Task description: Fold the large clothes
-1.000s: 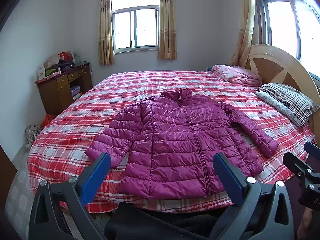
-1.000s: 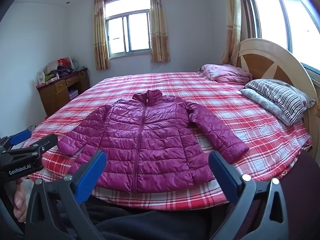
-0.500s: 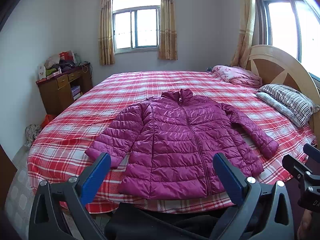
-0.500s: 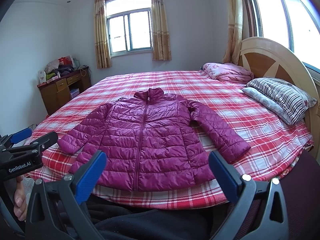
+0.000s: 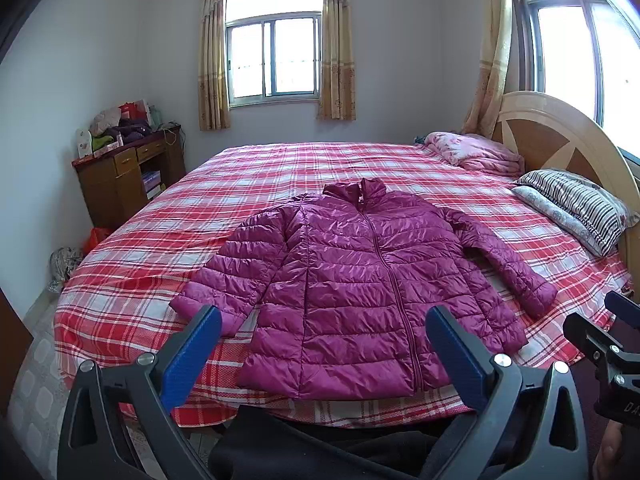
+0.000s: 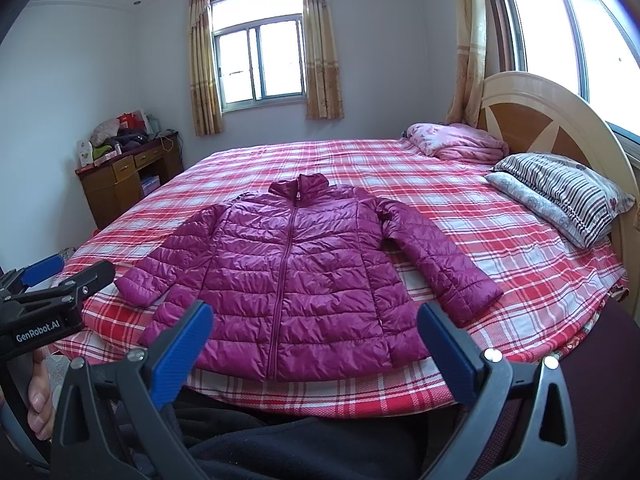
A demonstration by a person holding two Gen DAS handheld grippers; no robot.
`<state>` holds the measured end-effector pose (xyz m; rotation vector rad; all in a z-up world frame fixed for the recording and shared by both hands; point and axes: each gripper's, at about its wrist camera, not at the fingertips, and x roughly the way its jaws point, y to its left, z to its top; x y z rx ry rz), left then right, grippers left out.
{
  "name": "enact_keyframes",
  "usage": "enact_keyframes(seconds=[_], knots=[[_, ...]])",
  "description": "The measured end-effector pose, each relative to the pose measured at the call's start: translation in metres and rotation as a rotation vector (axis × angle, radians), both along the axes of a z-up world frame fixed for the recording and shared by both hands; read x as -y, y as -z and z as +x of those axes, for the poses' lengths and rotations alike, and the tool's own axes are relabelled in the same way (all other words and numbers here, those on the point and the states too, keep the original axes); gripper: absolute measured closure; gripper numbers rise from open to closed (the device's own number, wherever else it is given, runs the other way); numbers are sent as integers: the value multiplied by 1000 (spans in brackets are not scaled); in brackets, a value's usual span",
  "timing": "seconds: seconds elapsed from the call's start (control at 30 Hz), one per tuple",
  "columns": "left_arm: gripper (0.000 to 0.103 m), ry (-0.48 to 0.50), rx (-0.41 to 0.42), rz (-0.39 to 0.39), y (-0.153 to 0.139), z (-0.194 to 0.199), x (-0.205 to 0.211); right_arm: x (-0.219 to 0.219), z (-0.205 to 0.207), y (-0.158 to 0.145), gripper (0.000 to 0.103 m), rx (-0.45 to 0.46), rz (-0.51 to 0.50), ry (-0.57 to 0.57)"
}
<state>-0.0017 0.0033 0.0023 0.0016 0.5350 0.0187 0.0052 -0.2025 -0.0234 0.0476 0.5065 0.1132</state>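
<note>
Lying flat, zipped and sleeves spread, a glossy quilted magenta puffer jacket point(image 5: 360, 280) rests on the plaid-sheeted bed point(image 5: 160, 248); left gripper point(image 5: 322, 354) and right gripper point(image 6: 314, 346) hover before it, jaws wide apart, empty.

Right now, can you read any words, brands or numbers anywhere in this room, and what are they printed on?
"GenRobot.AI": white print on the black body of the left gripper, right wrist view.
"DA", cut off by the frame edge: on the right gripper, left wrist view.
Packages on the wooden desk: print too small to read.
</note>
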Motion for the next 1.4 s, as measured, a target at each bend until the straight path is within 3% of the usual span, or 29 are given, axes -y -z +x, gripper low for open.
enact_keyframes(seconds=[1.4], knots=[[1,14,-14,-5,3,0,-1,0,3,6,0,-28,17,-8]])
